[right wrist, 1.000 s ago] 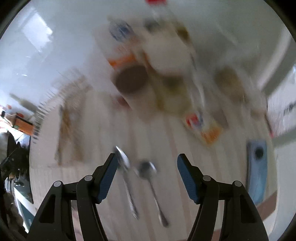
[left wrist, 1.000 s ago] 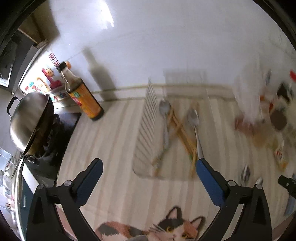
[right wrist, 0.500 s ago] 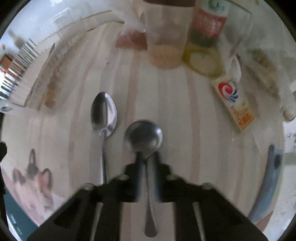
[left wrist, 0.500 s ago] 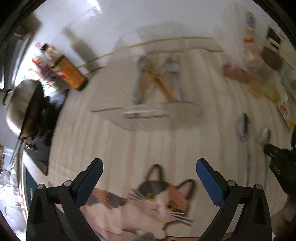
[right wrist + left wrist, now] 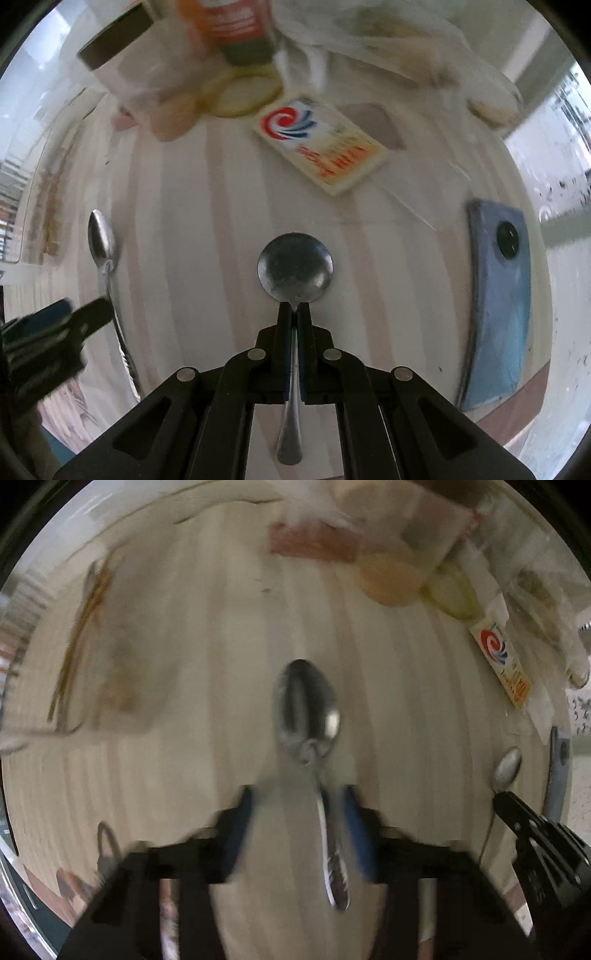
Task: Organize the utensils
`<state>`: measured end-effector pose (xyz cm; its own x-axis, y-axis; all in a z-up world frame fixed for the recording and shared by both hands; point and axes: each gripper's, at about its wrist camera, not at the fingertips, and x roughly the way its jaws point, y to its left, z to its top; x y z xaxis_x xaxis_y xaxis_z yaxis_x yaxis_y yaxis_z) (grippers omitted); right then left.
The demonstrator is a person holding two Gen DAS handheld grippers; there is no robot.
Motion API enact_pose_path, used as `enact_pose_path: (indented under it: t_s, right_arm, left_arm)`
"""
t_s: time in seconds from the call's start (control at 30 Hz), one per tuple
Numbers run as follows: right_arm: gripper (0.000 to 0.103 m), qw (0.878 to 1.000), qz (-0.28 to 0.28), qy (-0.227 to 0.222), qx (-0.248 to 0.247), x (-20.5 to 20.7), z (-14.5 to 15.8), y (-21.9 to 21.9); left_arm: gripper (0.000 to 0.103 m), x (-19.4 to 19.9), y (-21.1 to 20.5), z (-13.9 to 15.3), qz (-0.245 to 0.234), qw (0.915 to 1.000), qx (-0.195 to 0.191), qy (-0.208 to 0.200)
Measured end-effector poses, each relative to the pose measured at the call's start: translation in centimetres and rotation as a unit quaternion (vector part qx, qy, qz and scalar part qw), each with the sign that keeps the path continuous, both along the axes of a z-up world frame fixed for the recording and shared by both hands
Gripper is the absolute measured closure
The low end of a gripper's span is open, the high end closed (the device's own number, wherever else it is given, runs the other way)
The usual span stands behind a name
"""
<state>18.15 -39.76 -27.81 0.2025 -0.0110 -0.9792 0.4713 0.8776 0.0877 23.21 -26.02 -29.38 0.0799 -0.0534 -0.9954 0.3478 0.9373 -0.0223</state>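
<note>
Two spoons: your right hand-held gripper (image 5: 294, 314) pinches the round spoon (image 5: 294, 273) at its neck; your left hand-held gripper (image 5: 299, 823), jaws just closing, straddles the oval spoon's (image 5: 308, 709) handle, which runs lengthwise between its fingers.

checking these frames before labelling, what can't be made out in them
- Left wrist view: motion blur smears the left hand-held gripper; whether its pads press the oval spoon handle is unclear.
- Left wrist view: the tray contents are blurred streaks.
- Right wrist view: the round spoon neck is hidden inside the shut right hand-held gripper.
</note>
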Motion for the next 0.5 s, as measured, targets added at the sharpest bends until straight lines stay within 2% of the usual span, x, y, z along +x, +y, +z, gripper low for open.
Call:
enact_pose_path:
  t_s: [0.03, 0.07, 0.1, 0.3, 0.5]
  right_arm:
    - [0.1, 1.0, -0.004, -0.001, 0.003, -0.2, 0.1, -0.2]
    - [0.1, 1.0, -0.008, -0.002, 0.006, -0.3, 0.2, -0.5]
    - [0.1, 1.0, -0.011, -0.003, 0.008, -0.8, 0.3, -0.9]
    - [0.101, 1.0, -0.003, -0.009, 0.03, -2.1, 0.4, -0.8]
    - [0.101, 0.998, 0.036, -0.008, 0.044, -3.2, 0.7, 2.8]
  left_arm:
    - [0.077, 0.0, -0.5, 0.1, -0.008, 0.9999, -0.001, -0.006]
    - [0.09, 0.0, -0.8, 0.1, -0.013, 0.9999, 0.0, -0.005]
    - [0.098, 0.0, -1.0, 0.1, -0.018, 0.9998, 0.004, 0.0]
    - [0.099, -1.3, 0.5, 0.2, -0.029, 0.9994, 0.018, -0.003]
    - [0.099, -3.9, 6.5, 0.0, -0.011, 0.9989, 0.045, 0.001]
